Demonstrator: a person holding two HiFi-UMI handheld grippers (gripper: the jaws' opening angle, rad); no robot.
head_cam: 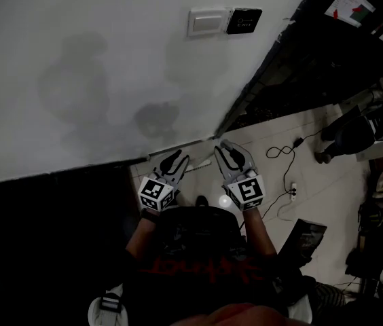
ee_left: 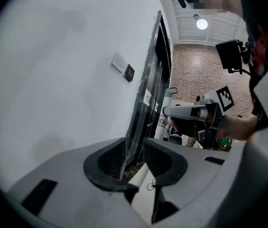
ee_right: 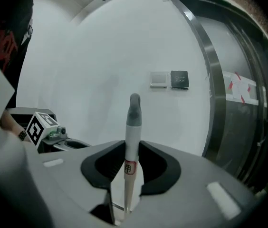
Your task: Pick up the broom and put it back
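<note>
Broom handle (ee_right: 133,125) upright, clenched in right claw (ee_right: 130,151) near the wall (ee_right: 100,70); left claw (ee_left: 135,150) released, empty. Carrying likely needs a firm, vertical hold.

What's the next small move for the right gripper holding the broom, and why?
Probably carry the broom handle closer to the white wall and lean it there. The right gripper is clamped on the upright handle, the wall is straight ahead, and the left gripper is open and empty.

Wall switch (head_cam: 207,22) beside black sign (head_cam: 244,20)
</note>
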